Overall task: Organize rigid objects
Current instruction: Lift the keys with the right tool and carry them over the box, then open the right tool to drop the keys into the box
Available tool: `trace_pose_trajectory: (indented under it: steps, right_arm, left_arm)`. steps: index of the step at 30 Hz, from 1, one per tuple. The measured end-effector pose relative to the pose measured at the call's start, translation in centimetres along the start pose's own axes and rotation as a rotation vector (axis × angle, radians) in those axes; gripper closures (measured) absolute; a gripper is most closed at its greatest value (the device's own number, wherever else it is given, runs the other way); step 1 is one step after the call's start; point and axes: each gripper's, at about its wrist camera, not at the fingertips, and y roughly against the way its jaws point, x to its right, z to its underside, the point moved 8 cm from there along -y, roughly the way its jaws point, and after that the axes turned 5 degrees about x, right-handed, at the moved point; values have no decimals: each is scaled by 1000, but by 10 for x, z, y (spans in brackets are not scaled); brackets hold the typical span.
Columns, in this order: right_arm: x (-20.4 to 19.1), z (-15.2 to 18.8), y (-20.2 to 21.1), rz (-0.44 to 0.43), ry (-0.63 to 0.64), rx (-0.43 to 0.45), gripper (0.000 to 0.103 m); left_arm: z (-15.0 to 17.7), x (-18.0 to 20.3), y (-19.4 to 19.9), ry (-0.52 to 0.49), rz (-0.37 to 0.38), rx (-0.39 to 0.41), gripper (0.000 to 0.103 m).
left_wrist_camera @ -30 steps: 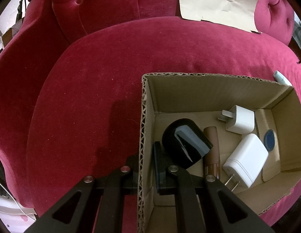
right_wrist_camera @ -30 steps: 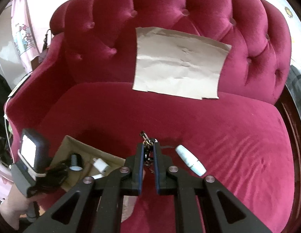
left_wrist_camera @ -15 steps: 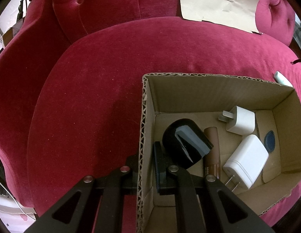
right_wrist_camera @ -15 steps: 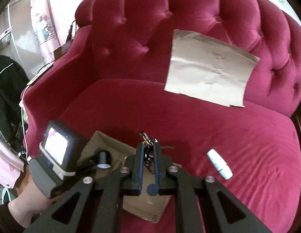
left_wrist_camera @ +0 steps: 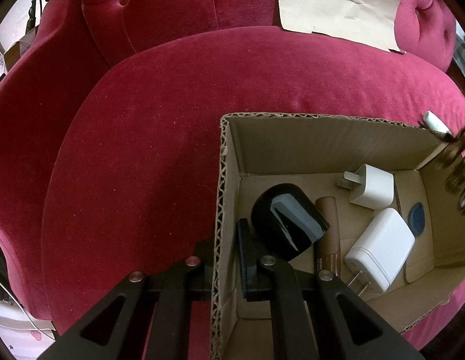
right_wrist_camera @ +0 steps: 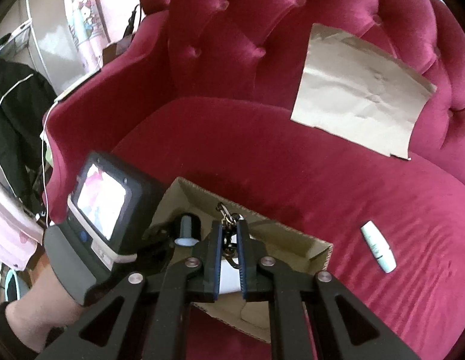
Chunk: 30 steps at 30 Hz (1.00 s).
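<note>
The step in hand is the carrying of one more object to the cardboard box [left_wrist_camera: 322, 147], which sits on the seat of the red sofa [left_wrist_camera: 172, 105]. The right gripper [right_wrist_camera: 229, 234] is clenched on a small metal chain with a clasp [right_wrist_camera: 227, 222], maybe a key chain; the links stand up between its fingers and hang a little below them. In the right wrist view this gripper is above the box, near its far wall. In the left wrist view the chain shows only as a blurred dark shape at the right edge.

The left gripper [left_wrist_camera: 224, 258] is closed on the left wall of the box, one finger outside and one inside, so it holds the box steady.

Inside the box lie a black rounded device [left_wrist_camera: 286, 219], a brown tube [left_wrist_camera: 328, 231], a small white plug [left_wrist_camera: 372, 189] and a bigger white charger [left_wrist_camera: 379, 249].

The next move probably calls for lowering the chain over a free part of the box floor and then opening the fingers. One white tube [right_wrist_camera: 378, 246] lies on the seat, well apart from the box, so the task seems not finished.
</note>
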Motion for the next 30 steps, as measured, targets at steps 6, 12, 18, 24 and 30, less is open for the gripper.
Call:
trace_pose_trajectory:
  steps: [6, 12, 18, 24, 30]
  right_arm:
    - [-4, 15, -17, -4, 16, -41, 95]
    - [-5, 26, -30, -17, 14, -71, 95]
    - [-6, 38, -42, -25, 14, -103, 95]
    - [-7, 44, -43, -25, 13, -108, 95]
    - [-6, 43, -40, -30, 7, -98, 94]
  left_arm:
    - [0, -1, 1, -1, 0, 0, 94]
    - [0, -1, 0, 0, 1, 0, 94]
    - [0, -1, 0, 0, 2, 0, 94]
    - [0, -2, 0, 0, 2, -1, 94]
    - [-1, -1, 0, 0, 1, -1, 94]
